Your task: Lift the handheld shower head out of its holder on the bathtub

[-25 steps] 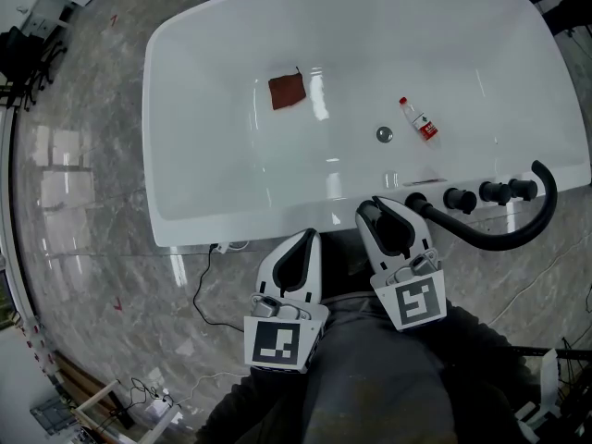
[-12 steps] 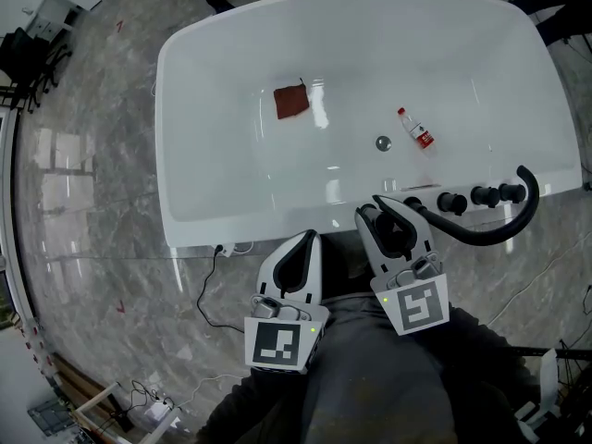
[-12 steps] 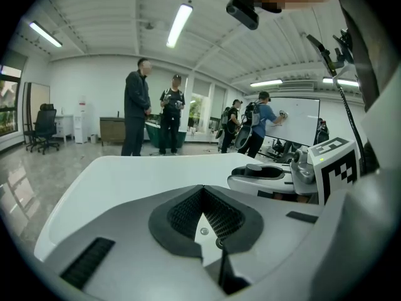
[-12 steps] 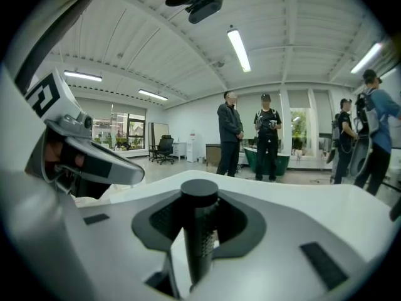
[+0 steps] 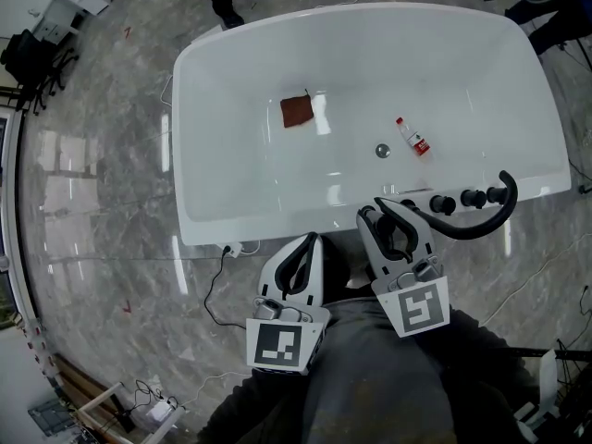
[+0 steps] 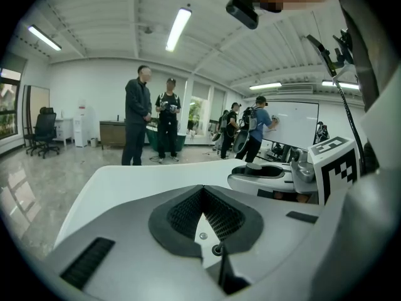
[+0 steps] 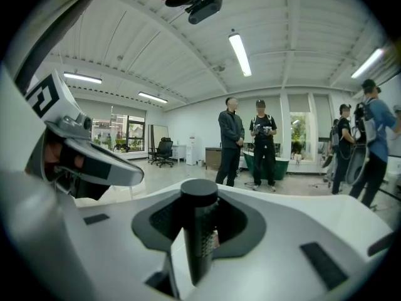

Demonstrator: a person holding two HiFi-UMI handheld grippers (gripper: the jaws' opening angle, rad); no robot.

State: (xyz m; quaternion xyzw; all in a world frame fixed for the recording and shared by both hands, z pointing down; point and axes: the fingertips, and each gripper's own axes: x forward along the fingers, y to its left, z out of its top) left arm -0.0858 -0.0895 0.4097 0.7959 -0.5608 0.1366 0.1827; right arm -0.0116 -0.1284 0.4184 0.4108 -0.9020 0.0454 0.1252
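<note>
**Shower head** (image 7: 198, 227): black, round-section handle with a flat top, matte. It is clamped between the pads of the right gripper (image 5: 388, 215), just off the near rim of the tub (image 5: 277, 228). Its long axis stands upright across the jaws. It looks clear of its holder.

**Hose** (image 5: 481, 226): black and smooth, looping right from the grip and back up to the rim's near right corner, beside three black knobs (image 5: 470, 198).

**Left gripper** (image 5: 309, 240): jaws closed, ribbed pads meeting, nothing between. It lies left of the handle, apart from it.

**Tub**: glossy white. Inside are a brown cloth (image 5: 296, 111), a small bottle (image 5: 412, 137) and the drain (image 5: 381, 150).
</note>
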